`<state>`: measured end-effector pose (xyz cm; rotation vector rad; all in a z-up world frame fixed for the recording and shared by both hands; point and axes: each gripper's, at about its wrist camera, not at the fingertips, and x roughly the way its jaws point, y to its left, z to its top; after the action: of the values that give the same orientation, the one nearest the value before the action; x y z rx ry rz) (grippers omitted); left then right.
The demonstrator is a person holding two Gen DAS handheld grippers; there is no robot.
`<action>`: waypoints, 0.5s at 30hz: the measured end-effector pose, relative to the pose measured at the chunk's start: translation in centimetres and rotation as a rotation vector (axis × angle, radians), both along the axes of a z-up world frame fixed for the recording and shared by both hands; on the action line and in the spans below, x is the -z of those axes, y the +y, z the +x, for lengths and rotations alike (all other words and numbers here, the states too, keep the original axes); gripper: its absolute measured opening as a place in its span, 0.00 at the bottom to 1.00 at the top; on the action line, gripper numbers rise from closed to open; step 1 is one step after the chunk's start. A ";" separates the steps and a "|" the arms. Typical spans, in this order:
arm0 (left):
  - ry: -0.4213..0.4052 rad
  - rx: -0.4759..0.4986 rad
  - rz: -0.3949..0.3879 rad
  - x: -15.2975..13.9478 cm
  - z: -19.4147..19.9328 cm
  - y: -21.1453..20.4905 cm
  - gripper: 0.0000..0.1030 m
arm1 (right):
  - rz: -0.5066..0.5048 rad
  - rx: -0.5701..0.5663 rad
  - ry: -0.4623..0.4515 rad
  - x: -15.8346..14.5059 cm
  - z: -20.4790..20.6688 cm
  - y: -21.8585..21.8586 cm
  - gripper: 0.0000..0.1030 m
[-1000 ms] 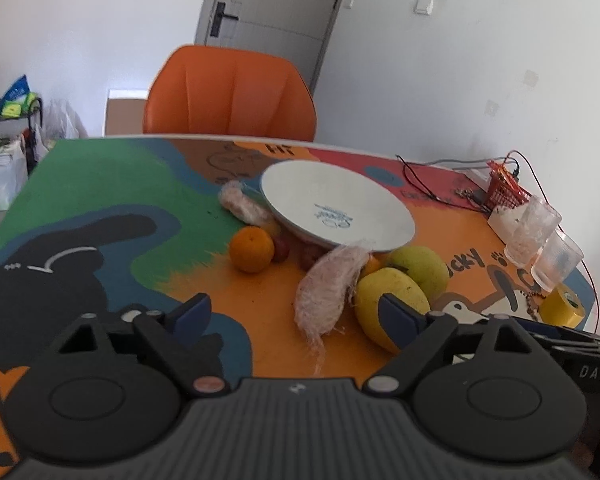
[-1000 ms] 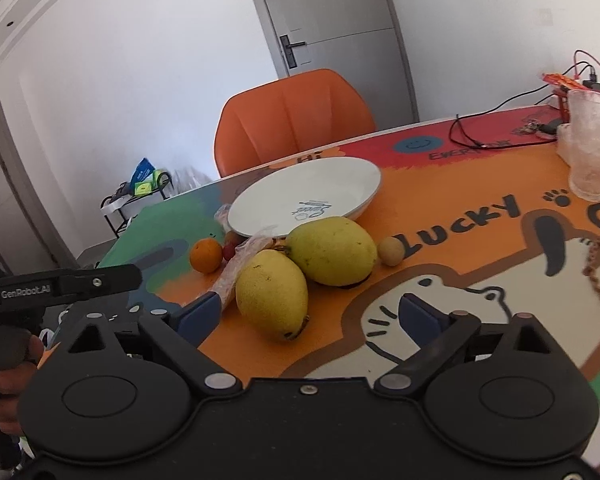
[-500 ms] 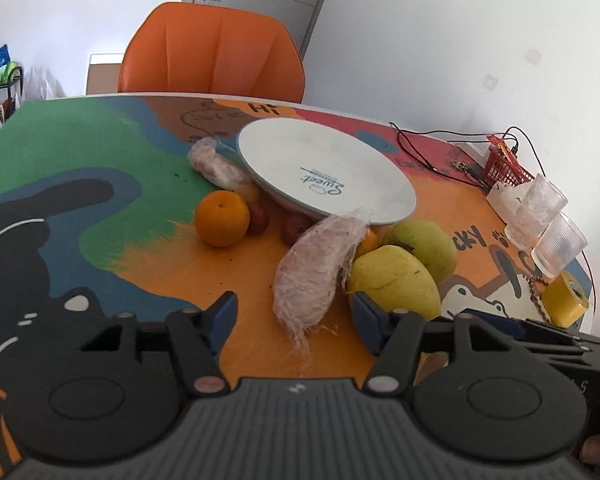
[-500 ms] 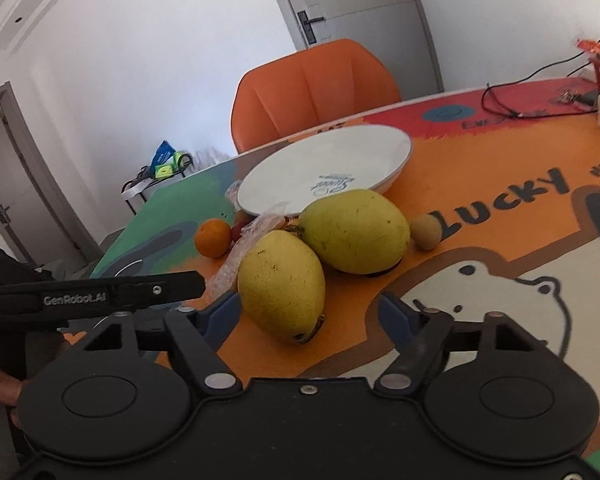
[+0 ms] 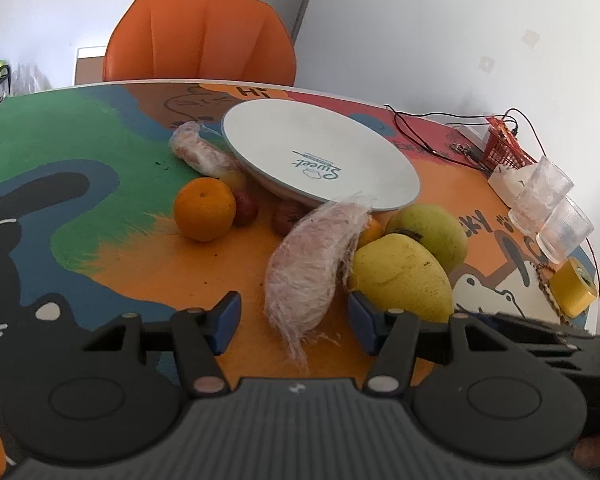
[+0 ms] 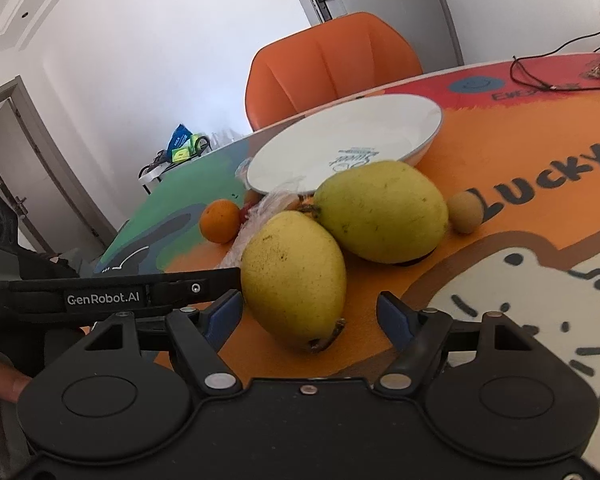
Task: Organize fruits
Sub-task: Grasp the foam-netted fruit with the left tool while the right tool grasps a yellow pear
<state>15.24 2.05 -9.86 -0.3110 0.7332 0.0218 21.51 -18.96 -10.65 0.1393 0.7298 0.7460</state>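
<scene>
The fingers of the left gripper (image 5: pixel 294 324) stand partly apart with the wrapped fruit (image 5: pixel 314 264) poking in between them, but the blue pads are not touching it. The fingers of the right gripper (image 6: pixel 310 316) are partly apart too, one on each side of the near mango (image 6: pixel 294 276) — again no touch that I can see. The right jaws have just been closing a little, with the mango's end between them.

The white plate (image 5: pixel 260 132) sits in the middle of the table (image 5: pixel 60 144) and has nothing on it. All the fruit lies around it: the orange (image 5: pixel 205 209), two little red fruits, a second wrapped fruit by the plate's far rim, and the far mango (image 6: pixel 382 210) touching the near one. A small round brown fruit (image 6: pixel 465 213) sits just beside the far mango.

So this looks like the very start — the reach for the first pieces. Next, I think, each gripper has to slide a bit further in so the pads sit at the fat middle, then squeeze gently. The mango is smooth and round and could slip out. The wrap is soft and could crumple.
</scene>
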 end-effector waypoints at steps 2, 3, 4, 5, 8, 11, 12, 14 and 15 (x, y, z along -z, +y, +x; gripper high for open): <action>0.001 -0.007 0.000 -0.1 0.3 -0.1 0.55 | 0.024 -0.010 0.004 0.2 0.1 0.0 0.53; -0.001 -0.009 0.003 -0.1 0.4 -0.2 0.55 | 0.052 -0.022 0.019 0.3 0.3 -0.1 0.53; -0.005 -0.009 0.003 -0.1 0.5 -0.2 0.55 | 0.074 -0.017 0.035 0.5 0.5 -0.3 0.53; -0.007 -0.006 0.004 -0.1 0.6 -0.3 0.55 | 0.085 -0.012 0.039 0.6 0.4 -0.4 0.52; -0.004 -0.001 0.009 0.0 0.9 -0.6 0.55 | 0.091 0.001 0.034 0.7 0.1 -0.7 0.52; 0.001 0.009 0.022 0.2 1.3 -1.1 0.55 | 0.086 0.011 0.035 0.6 -0.1 -1.0 0.52; 0.001 0.013 0.024 0.2 1.4 -1.3 0.55 | 0.087 0.015 0.038 0.6 -0.1 -1.2 0.52; 0.001 0.011 0.040 0.2 1.6 -1.7 0.55 | 0.088 0.026 0.040 0.5 -0.2 -1.5 0.52; 0.001 0.011 0.044 0.3 1.7 -1.7 0.55 | 0.087 0.031 0.038 0.5 -0.3 -1.7 0.52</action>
<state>16.98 0.32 -10.11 -0.2649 0.7347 0.0280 21.19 -20.66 -11.14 0.2437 0.7299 0.7475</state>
